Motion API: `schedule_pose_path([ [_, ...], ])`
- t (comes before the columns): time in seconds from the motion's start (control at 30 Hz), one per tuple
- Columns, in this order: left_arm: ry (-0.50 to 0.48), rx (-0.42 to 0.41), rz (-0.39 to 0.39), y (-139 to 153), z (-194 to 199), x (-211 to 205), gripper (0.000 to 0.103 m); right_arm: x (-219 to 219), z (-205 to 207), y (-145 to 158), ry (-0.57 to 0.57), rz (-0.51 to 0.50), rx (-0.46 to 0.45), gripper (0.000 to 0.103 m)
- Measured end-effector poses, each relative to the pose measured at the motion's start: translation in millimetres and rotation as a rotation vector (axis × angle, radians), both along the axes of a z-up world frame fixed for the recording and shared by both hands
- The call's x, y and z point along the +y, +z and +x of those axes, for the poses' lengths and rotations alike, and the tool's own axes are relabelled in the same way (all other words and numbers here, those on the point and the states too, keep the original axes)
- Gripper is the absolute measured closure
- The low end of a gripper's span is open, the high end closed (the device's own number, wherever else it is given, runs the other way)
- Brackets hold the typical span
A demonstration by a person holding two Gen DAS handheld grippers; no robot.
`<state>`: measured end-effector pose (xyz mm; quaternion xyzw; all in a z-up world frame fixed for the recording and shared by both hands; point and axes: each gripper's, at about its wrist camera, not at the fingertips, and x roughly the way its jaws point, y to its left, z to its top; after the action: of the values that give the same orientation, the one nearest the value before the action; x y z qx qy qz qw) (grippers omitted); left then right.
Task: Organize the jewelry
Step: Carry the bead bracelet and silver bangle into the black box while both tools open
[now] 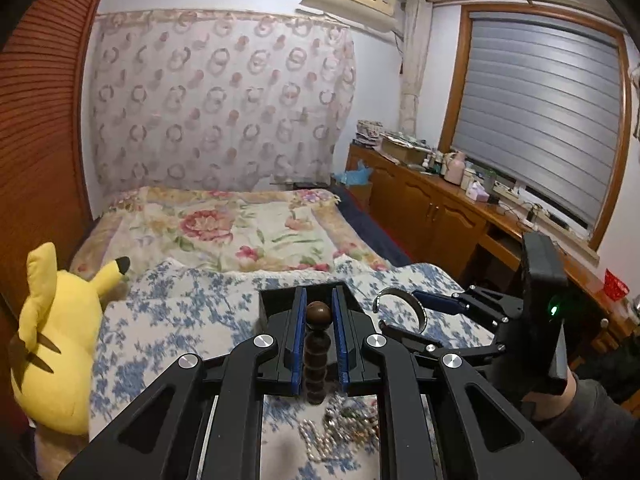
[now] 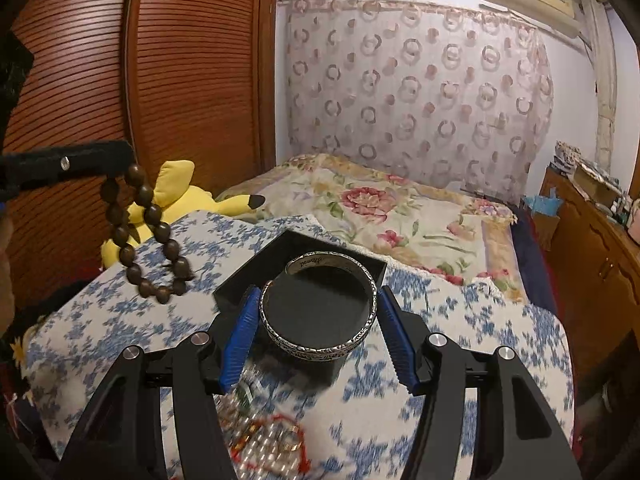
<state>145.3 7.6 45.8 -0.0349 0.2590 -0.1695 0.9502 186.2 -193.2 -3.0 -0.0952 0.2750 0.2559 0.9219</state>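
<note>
My left gripper point(image 1: 318, 300) is shut on a brown wooden bead bracelet point(image 1: 316, 354), which hangs down between its blue pads. In the right wrist view this bracelet point(image 2: 154, 236) dangles in a loop from the left gripper point(image 2: 120, 162) at the upper left. My right gripper point(image 2: 318, 308) is shut on a carved silver bangle point(image 2: 320, 352), a pad pressed against each side. The bangle is held above an open black box point(image 2: 256, 272). In the left wrist view the right gripper point(image 1: 404, 316) and bangle point(image 1: 420, 308) are just to the right.
A pile of mixed jewellery point(image 2: 272, 444) lies on the blue floral cloth point(image 2: 460, 340) below the grippers. A yellow plush toy point(image 1: 60, 340) sits at the left by the wooden wardrobe point(image 2: 180, 80). Cluttered wooden cabinets point(image 1: 432, 200) line the right wall.
</note>
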Motion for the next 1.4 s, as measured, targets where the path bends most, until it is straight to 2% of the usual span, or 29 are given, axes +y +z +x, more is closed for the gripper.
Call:
schedule_pose_path([
  [0.27, 0.035, 0.029, 0.043, -6, 35, -2, 0.091, 24, 44, -28, 0.032, -0.035, 0.083, 0.041],
  [0.5, 0.052, 0.071, 0.065, -19, 54, -3, 0.091, 28, 58, -47, 0.032, -0.024, 0.128, 0.04],
  [0.53, 0.053, 0.073, 0.069, -20, 57, -5, 0.091, 27, 57, -46, 0.036, -0.016, 0.124, 0.039],
  [0.6, 0.052, 0.077, 0.074, -20, 61, -8, 0.091, 26, 56, -42, 0.046, 0.002, 0.124, 0.028],
  [1.03, 0.009, 0.094, 0.084, -28, 80, -30, 0.091, -16, 29, -32, -0.003, 0.042, 0.085, 0.027],
  [1.4, -0.036, 0.178, 0.093, -81, 96, -39, 0.089, -35, 18, -47, -0.057, 0.051, 0.129, 0.027],
])
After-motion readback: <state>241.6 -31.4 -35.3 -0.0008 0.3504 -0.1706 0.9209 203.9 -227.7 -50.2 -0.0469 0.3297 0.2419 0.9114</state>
